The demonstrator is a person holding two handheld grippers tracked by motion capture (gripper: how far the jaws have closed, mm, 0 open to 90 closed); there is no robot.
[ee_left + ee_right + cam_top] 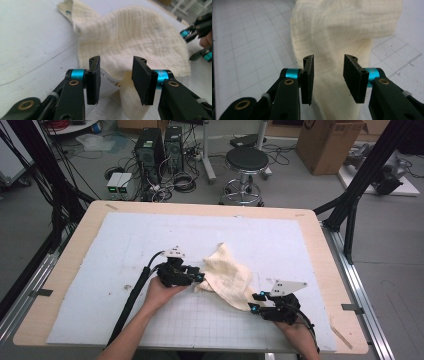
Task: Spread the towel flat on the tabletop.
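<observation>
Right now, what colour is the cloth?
Cream, with a waffle-like weave; the cloth shows best in the left gripper view.

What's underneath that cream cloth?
The cloth lies crumpled on the white gridded mat. A label pokes out at its near edge; anything beneath the folds is covered.

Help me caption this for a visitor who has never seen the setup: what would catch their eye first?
A crumpled cream cloth lies near the middle of the white gridded mat, and it draws the eye first. The left gripper meets its left edge and the right gripper its near right corner, both with jaws apart and cloth between them. A white label shows at the cloth's edge in the left gripper view.
</observation>
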